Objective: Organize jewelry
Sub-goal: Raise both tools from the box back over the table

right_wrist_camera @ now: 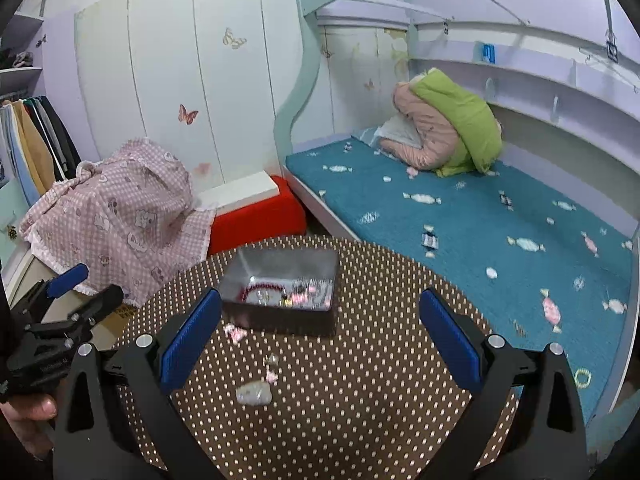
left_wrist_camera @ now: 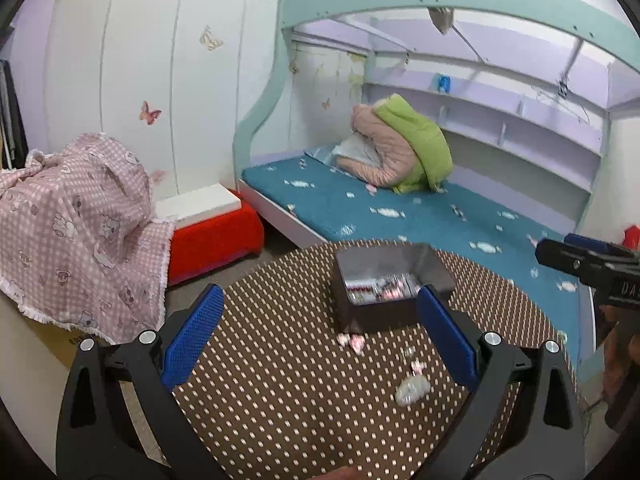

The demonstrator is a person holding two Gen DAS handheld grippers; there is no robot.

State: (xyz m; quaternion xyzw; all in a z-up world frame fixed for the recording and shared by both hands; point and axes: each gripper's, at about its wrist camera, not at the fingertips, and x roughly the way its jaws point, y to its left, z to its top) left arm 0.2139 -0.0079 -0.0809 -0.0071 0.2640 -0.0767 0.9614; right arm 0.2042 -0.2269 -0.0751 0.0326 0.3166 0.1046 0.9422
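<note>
Both tongs, left and right, gape empty; loose trinkets lie ahead on bench, nearer left, before tin.

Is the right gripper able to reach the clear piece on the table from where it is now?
Probably yes. The right gripper is open and empty, and the clear piece lies on the table between its fingers, slightly left. Nothing lies over it; the tin is farther back.
</note>
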